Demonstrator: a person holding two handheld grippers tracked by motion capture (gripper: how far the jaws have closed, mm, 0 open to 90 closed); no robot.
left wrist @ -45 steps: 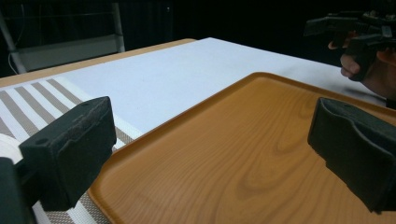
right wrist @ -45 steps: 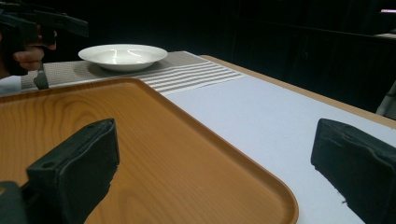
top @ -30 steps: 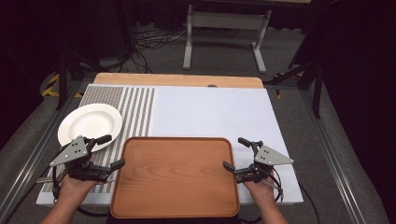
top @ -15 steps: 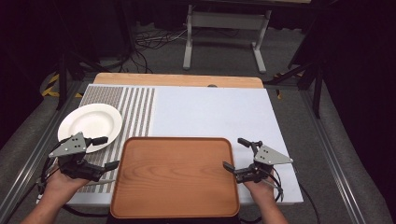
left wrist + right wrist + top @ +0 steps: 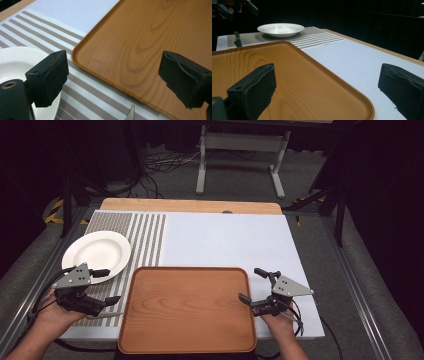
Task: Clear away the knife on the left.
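Observation:
A brown wood-grain tray (image 5: 187,312) lies at the table's near middle. Left of it, a white plate (image 5: 97,251) rests on a striped mat (image 5: 145,235). My left gripper (image 5: 112,285) hovers over the mat between plate and tray, a short gap from the tray's left rim. It is open; its jaws have just been closing a little with nothing pressed between them. In the left gripper view the tray's corner (image 5: 82,47) lies beyond the jaws. My right gripper (image 5: 249,284) stands open at the tray's right rim (image 5: 352,92), one jaw over the tray and one over the white table.
The plate (image 5: 280,28) sits at the far left in the right gripper view, behind the tray. A thin grey pointed thing (image 5: 131,113) lies on the mat under my left gripper. White tabletop (image 5: 225,240) stretches beyond the tray; dark floor and a metal stand lie past the far edge.
My left gripper has drawn back leftward from the tray's left rim, which its lower jaw reached a second ago. The right gripper, tray and plate have not moved.

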